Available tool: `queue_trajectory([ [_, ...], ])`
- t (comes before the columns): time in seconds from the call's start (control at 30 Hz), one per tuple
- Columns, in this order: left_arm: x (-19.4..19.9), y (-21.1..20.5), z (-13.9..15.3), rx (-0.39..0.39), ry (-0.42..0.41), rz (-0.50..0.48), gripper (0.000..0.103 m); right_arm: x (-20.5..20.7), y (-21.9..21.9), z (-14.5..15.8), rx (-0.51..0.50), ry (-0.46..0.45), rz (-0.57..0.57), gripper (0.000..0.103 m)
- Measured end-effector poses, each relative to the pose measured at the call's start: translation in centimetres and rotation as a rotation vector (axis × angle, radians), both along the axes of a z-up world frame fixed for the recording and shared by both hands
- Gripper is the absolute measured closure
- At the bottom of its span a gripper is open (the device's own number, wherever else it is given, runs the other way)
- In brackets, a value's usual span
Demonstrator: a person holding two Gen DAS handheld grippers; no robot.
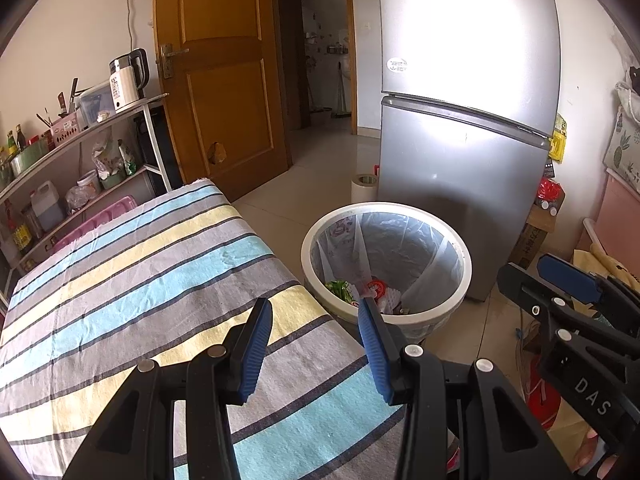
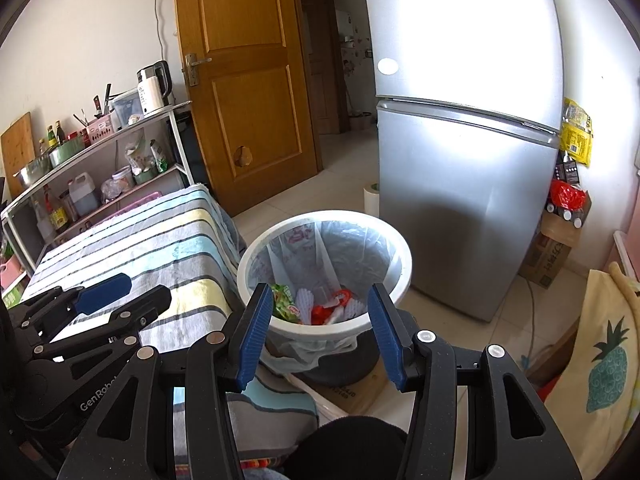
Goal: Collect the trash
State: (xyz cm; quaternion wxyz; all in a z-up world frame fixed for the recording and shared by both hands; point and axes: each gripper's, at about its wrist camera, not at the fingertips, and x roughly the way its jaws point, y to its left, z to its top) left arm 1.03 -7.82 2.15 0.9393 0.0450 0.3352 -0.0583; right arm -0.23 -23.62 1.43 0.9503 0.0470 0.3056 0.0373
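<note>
left gripper: I see it spread, empty, just beside bin
right gripper: spread, empty, over bin
trash: in bin
table: touching bin

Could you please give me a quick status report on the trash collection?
Left gripper open, empty. Right gripper open, empty, over the bin. Wrappers lie inside the liner. Striped tablecloth shows no trash; nothing in the way.

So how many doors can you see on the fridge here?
2. The upper door takes up the top of the silver fridge; the lower door sits under the dark seam and runs to the floor, right behind the white bin. None seem hidden.
</note>
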Motion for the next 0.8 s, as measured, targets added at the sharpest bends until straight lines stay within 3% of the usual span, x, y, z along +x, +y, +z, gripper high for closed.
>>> queue_trajectory([
  [0.8,-0.10,0.14,-0.09,-0.004,0.003,0.006,0.058,-0.11,0.08,-0.10,0.003,0.003,0.006,0.053],
])
